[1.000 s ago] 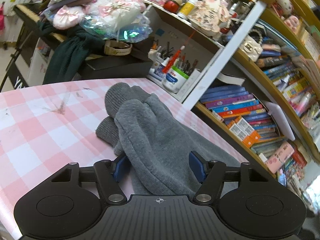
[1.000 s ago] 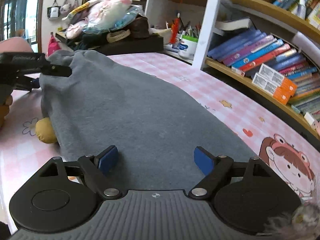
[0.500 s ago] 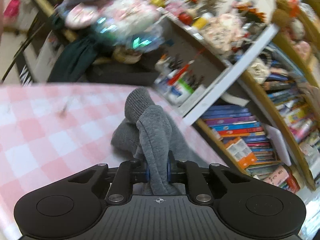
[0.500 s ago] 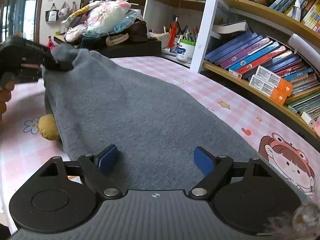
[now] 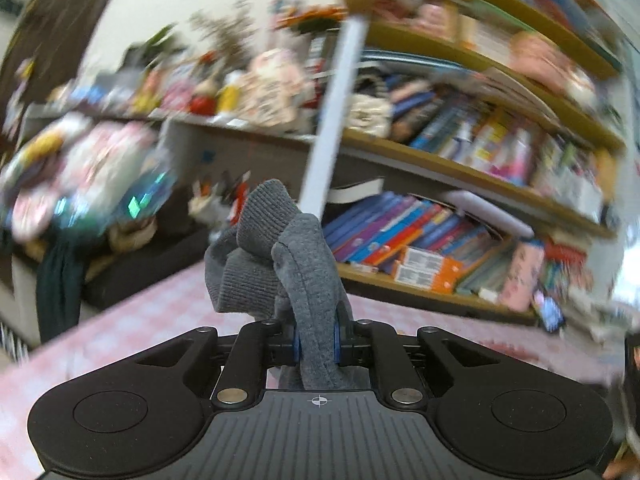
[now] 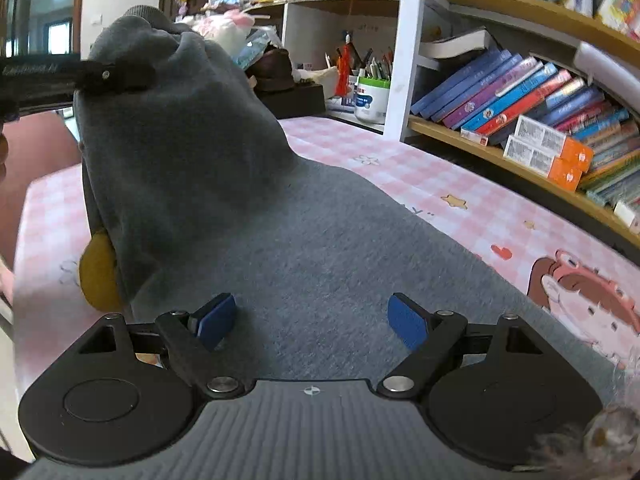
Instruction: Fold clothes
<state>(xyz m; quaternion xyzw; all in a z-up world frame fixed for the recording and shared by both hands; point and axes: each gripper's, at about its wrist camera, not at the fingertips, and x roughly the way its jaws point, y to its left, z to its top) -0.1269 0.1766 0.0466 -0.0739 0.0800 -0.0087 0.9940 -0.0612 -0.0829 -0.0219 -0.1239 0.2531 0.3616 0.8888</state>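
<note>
Left gripper (image 5: 315,346): fingers clamped on the cuffed end of the grey garment (image 6: 320,256), lifted clear of the bench (image 6: 460,184). Right gripper (image 6: 310,322): fingers spread, empty, over the flat part. Long axis runs away from the right gripper; judged fold comes toward it.

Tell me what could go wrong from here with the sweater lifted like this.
The left tongs pinch only a narrow fold of the grey sweater, so it may slip as the end is carried over. The right tongs are open and pin nothing, so the flat part could drag across the pink tablecloth and fold crooked.
</note>
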